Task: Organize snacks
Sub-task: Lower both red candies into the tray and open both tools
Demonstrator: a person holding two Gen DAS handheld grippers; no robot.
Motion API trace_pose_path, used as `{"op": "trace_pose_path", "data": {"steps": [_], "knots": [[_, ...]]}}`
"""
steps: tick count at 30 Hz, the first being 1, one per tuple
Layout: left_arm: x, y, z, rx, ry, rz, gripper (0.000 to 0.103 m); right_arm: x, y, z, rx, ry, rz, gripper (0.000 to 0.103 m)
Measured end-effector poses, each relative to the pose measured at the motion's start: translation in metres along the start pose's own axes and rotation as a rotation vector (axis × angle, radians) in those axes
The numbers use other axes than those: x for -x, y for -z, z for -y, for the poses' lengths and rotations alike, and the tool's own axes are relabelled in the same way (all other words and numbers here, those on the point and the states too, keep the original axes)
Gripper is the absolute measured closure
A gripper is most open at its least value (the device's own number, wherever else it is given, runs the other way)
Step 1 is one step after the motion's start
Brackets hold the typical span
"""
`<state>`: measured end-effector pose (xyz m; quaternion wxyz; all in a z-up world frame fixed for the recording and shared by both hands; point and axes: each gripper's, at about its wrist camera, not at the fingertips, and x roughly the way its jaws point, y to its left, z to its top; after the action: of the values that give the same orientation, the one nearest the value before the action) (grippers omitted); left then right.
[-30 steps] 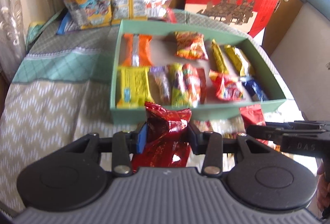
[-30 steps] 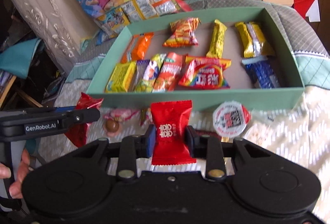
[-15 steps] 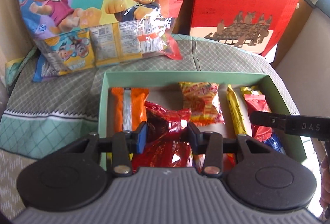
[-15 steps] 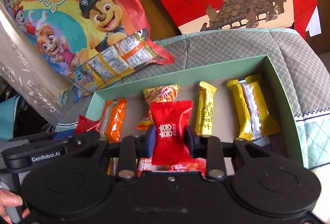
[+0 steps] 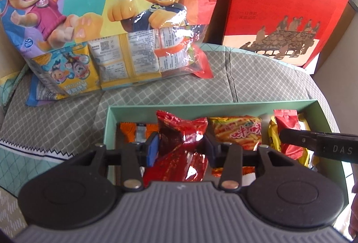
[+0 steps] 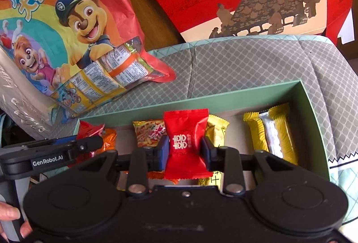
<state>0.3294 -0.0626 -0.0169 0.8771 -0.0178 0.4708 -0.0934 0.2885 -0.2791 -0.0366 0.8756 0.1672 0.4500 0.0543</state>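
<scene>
Holding over the green box (image 5: 322,117): my left gripper (image 5: 181,146), jaws just easing apart, is pinching a crinkled red foil packet (image 5: 181,153); my right gripper (image 6: 184,151) is clamping a red candy pouch (image 6: 185,144).

Between the left tongs (image 5: 182,149) sat a crinkled, glossy foil wrapper (image 5: 179,153); the right tongs (image 6: 185,149) pinched a smooth, shiny red packet (image 6: 186,144).

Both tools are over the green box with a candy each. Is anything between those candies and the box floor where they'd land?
Yes. The left tool holds a crinkled red foil candy above the orange packet. The right tool holds a red wedding candy over the strip-snack bag and a yellow bar. Bare floor shows between them in the green box.
</scene>
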Motion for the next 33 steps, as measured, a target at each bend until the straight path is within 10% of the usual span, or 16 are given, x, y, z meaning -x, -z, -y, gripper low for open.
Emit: {"op": "trace_pose_path", "data": {"steps": [3,6,17,33], "knots": [[0.000,0.001,-0.001,0.010,-0.035,0.017,0.012,0.002,0.000,-0.001,-0.011,-0.003,0.009,0.055],[0.005,0.003,-0.003,0.017,-0.055,0.026,0.002,0.010,0.002,-0.003,-0.009,-0.006,0.033,0.031],[0.042,0.020,0.000,0.026,-0.050,0.032,0.000,0.052,0.018,-0.016,0.018,0.010,0.080,0.000],[0.113,0.100,0.011,0.029,0.008,0.030,0.000,0.125,0.093,-0.012,-0.013,0.001,0.084,0.000]]}}
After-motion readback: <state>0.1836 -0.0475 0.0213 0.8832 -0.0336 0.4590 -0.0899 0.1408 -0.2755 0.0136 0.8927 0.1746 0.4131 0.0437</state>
